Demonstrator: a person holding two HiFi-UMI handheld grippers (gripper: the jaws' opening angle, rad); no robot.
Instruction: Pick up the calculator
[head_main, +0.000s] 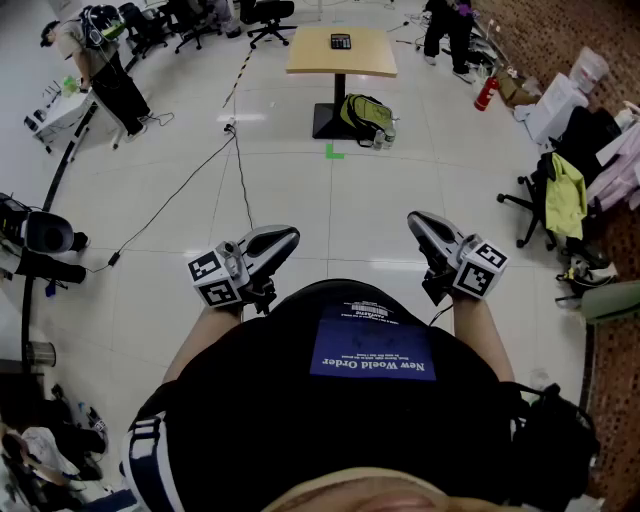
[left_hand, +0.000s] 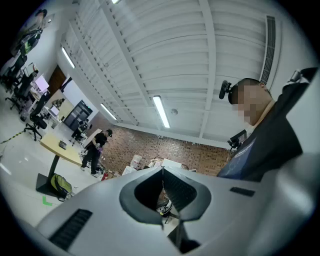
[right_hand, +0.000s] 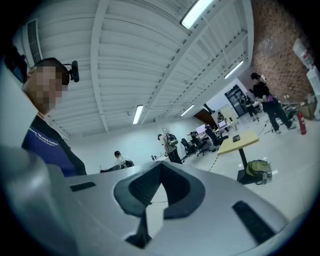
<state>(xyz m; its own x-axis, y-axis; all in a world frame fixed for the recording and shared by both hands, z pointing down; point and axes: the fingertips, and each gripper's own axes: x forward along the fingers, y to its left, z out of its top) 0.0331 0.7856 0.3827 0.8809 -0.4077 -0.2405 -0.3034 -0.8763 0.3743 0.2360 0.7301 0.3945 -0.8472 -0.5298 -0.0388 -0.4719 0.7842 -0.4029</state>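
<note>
Biggest risk we saw: the table (head_main: 372, 64) stood far across the floor, with a backpack (head_main: 365, 113) at its base and a cable (head_main: 241, 170) trailing on the floor in between, so we could have tripped or snagged. Smaller risk: left gripper (head_main: 289, 236) and right gripper (head_main: 415, 220) both had jaws pressed together and empty, so arriving like that we'd likely have shoved the calculator (head_main: 341, 41). It lay on the tabletop towards the far edge, well apart from both.

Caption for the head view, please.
Left gripper and right gripper shut, empty; black calculator on far tan square table.
</note>
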